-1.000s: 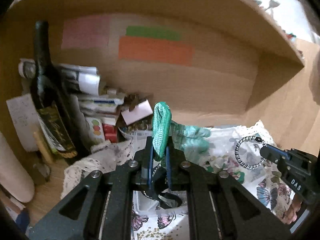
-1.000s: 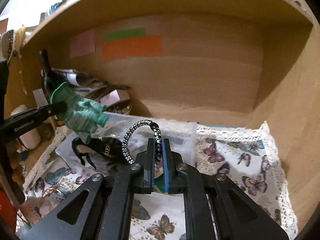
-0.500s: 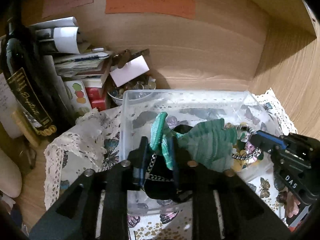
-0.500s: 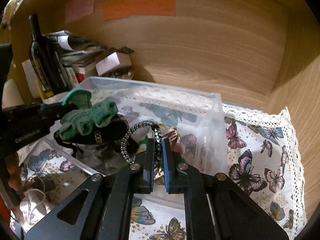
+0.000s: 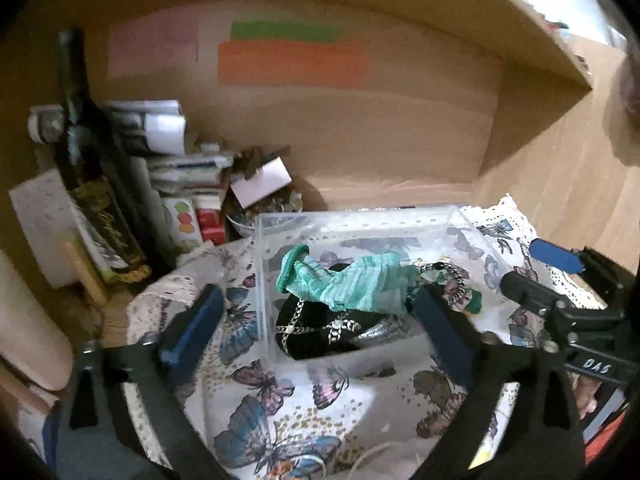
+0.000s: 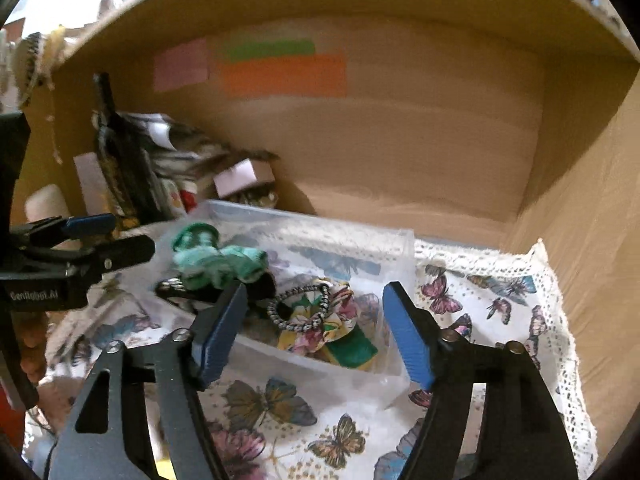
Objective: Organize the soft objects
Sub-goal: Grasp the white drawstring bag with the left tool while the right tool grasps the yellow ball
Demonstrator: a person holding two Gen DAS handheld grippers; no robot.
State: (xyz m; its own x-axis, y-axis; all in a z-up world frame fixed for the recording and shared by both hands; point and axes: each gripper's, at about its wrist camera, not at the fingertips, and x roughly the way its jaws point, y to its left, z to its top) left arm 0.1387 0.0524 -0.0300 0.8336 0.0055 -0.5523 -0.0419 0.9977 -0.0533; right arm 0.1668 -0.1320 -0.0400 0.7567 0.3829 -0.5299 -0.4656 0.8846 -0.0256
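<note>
A clear plastic bin (image 5: 264, 272) (image 6: 400, 248) stands on a butterfly cloth inside a wooden shelf. A green knit glove (image 5: 352, 284) (image 6: 216, 260) lies in it on top of a black item with a silver chain (image 5: 316, 332). A black-and-white elastic hair tie (image 6: 300, 308) rests in the bin on a floral scrunchie (image 6: 320, 328). My left gripper (image 5: 316, 336) is open and empty in front of the bin. My right gripper (image 6: 312, 332) is open and empty, just before the bin's near wall; it also shows in the left wrist view (image 5: 560, 280).
A dark wine bottle (image 5: 92, 184) and a stack of papers and small boxes (image 5: 180, 176) crowd the shelf's back left. Coloured sticky notes (image 5: 292, 60) hang on the back wall. The lace-edged butterfly cloth (image 6: 500, 304) covers the shelf floor to the right wall.
Both grippers have opened and pulled back. The green glove and the hair tie, held a moment ago, now lie in the bin.
</note>
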